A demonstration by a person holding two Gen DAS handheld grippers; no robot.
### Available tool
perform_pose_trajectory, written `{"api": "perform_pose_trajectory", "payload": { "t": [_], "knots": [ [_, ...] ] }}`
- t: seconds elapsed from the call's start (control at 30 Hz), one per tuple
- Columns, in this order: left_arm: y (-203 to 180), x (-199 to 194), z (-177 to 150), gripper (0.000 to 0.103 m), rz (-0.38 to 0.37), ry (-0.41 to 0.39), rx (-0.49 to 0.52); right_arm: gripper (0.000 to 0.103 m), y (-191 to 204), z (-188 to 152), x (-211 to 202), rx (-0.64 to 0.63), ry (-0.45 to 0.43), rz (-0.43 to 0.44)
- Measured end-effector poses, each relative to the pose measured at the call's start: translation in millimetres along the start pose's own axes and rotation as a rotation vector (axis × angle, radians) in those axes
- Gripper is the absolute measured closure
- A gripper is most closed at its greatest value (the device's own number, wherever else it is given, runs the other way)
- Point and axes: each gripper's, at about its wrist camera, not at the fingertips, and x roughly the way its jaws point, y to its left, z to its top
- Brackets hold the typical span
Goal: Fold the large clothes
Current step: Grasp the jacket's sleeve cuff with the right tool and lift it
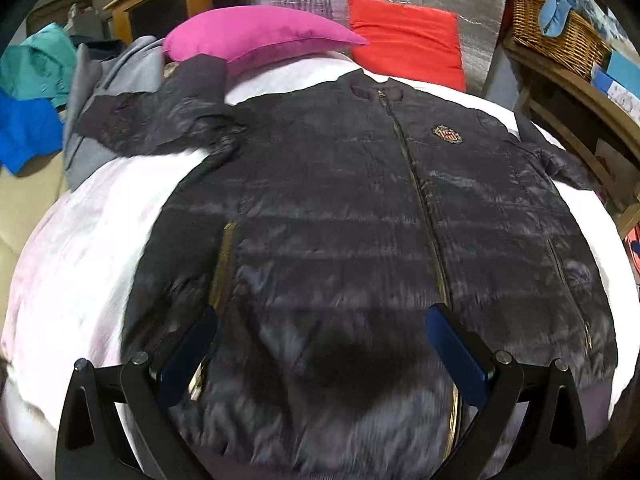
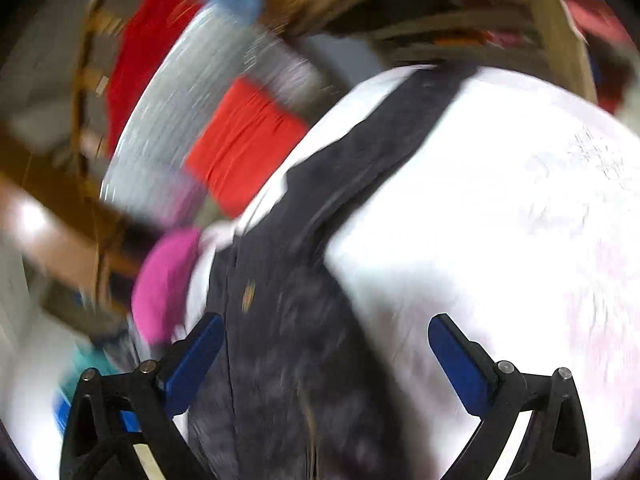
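Dark jacket (image 1: 360, 208) spread front-up on white bed sheet (image 1: 88, 248), both tongs open and holding nothing.

Right wrist view heavily motion-blurred: only jacket (image 2: 280, 340), one sleeve (image 2: 384, 136) running far-right across sheet (image 2: 500, 220), and smears of red cushion (image 2: 244, 144) and pink pillow (image 2: 164, 284) readable; shelves behind unreadable. Left wrist view: jacket's near hem cut off by frame and blurred, right sleeve drops off bed edge out of sight, left sleeve (image 1: 160, 120) lies toward far left. Chest badge (image 1: 445, 135) detail too small to read. Left tongs (image 1: 320, 328) hang spread over near hem, contact unclear; right tongs (image 2: 326, 336) spread over jacket, contact unclear. Wicker basket (image 1: 560, 36) far right holds blue cloth (image 1: 558, 6), rest of contents hidden. Pink pillow (image 1: 256, 36), red cushion (image 1: 408, 44) at far end.
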Motion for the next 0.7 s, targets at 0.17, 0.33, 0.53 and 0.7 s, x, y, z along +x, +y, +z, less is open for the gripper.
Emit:
{"api": "perform_pose_trajectory", "payload": {
  "t": [0.17,0.33,0.53,0.7],
  "knots": [
    [-12,29,28,0.000,0.010,-0.022,0.014,0.007,-41,84,40,0.141,-0.044,0.009],
    [-15,80,26,0.000,0.035,0.102,0.016,0.016,-65,143,85,0.215,-0.070,-0.003],
    [-12,81,16,0.000,0.030,0.053,0.004,0.033,-72,189,136,0.180,-0.079,-0.101],
    [-9,81,14,0.000,0.022,0.029,-0.001,0.085,-71,204,156,0.140,-0.026,-0.218]
  ]
}}
